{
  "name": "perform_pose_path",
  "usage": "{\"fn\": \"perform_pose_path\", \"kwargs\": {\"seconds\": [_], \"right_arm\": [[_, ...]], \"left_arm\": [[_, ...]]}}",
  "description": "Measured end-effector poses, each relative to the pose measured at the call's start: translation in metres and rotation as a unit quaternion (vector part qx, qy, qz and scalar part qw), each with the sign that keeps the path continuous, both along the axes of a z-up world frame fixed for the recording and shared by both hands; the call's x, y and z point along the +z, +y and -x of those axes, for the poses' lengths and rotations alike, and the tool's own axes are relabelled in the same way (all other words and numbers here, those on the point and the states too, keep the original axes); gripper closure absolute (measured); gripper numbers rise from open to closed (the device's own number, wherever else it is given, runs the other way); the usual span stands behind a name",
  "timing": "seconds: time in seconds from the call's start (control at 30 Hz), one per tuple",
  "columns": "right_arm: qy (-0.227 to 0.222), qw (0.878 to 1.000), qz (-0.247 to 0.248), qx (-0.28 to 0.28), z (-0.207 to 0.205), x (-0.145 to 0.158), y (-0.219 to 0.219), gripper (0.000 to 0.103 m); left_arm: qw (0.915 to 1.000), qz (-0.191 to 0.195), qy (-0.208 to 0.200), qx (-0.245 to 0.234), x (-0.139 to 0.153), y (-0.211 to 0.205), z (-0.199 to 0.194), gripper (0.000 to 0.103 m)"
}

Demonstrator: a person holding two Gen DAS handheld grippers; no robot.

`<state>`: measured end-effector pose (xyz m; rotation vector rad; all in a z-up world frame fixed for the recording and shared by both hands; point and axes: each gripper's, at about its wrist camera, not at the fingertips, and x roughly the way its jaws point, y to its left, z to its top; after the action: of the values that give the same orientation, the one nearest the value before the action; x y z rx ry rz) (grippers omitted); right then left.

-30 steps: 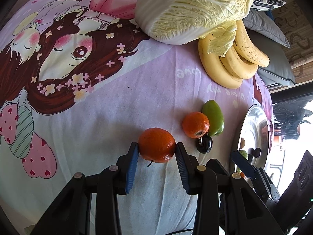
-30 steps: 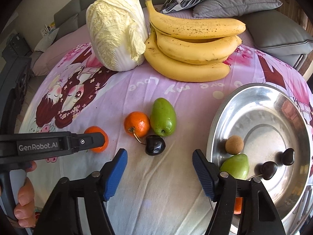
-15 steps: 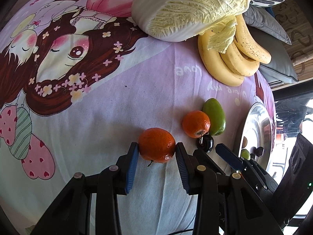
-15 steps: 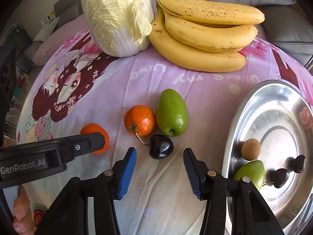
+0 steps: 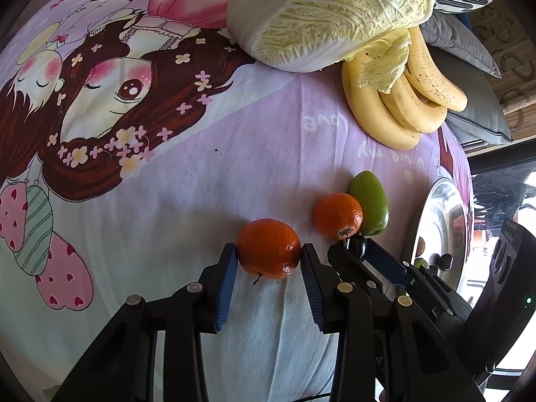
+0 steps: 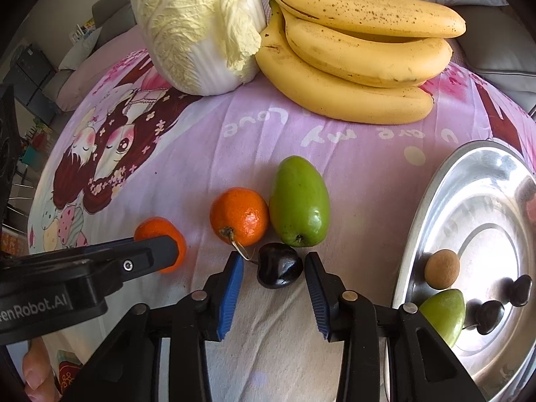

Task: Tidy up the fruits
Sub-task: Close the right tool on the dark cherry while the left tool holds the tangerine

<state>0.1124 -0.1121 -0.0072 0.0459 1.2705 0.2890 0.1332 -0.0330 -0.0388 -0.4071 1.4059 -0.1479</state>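
The right claw (image 6: 272, 276) points down at the bed, and its jaws are closing. The dark cherry (image 6: 279, 265) sits on the sheet right between the blue pads (image 6: 231, 288). The far pad looks almost on the cherry. There is a small gap on the near side, so it is not pinched yet.

To do this well, I think the claw should close slowly. A cherry is small, round and shiny, so it may pop out if it is squeezed fast. Its thin stem (image 6: 242, 252) pokes toward the left pad and up to the orange (image 6: 239, 216) just behind. It would be good not to catch the stem alone.

The left claw (image 5: 269, 261) has its pads snug on both sides of another orange (image 5: 269, 248), low on the sheet. It looks held, and it can wait there.

Behind the cherry, a green fruit (image 6: 298, 201) lies touching the orange. Lifting the cherry straight up should keep from bumping them.

Off to the right is the shiny metal tray (image 6: 435, 181). It already has a green fruit (image 6: 444, 313), a little brown ball (image 6: 441, 269) and two dark cherries (image 6: 489, 313) in it. The cherry likely goes there too.

Far back are the bananas (image 6: 361, 67) and a big cabbage (image 6: 194, 23).
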Motion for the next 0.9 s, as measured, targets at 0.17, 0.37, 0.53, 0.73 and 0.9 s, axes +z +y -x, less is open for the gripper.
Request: {"fn": "perform_pose_path", "kwargs": {"seconds": [0.17, 0.37, 0.53, 0.73, 0.9], "right_arm": [[-0.001, 1.0, -0.008, -0.003, 0.0, 0.0, -0.001, 0.068], [-0.002, 1.0, -0.015, -0.005, 0.001, 0.001, -0.003, 0.071], [-0.002, 1.0, -0.023, -0.007, 0.004, 0.004, -0.008, 0.073], [-0.006, 0.999, -0.031, -0.008, 0.008, 0.009, -0.015, 0.073], [-0.013, 0.999, -0.037, -0.01, 0.011, 0.016, -0.019, 0.073]], "left_arm": [[1.0, -0.007, -0.002, -0.001, 0.001, -0.002, 0.0, 0.063], [0.9999, -0.009, -0.004, 0.001, 0.001, -0.002, 0.001, 0.063], [0.9998, -0.016, -0.006, 0.0, 0.002, -0.004, 0.002, 0.063], [0.9998, -0.019, -0.008, 0.002, 0.004, -0.005, 0.001, 0.063], [0.9997, -0.023, -0.011, 0.004, 0.009, -0.002, 0.0, 0.063]]}}
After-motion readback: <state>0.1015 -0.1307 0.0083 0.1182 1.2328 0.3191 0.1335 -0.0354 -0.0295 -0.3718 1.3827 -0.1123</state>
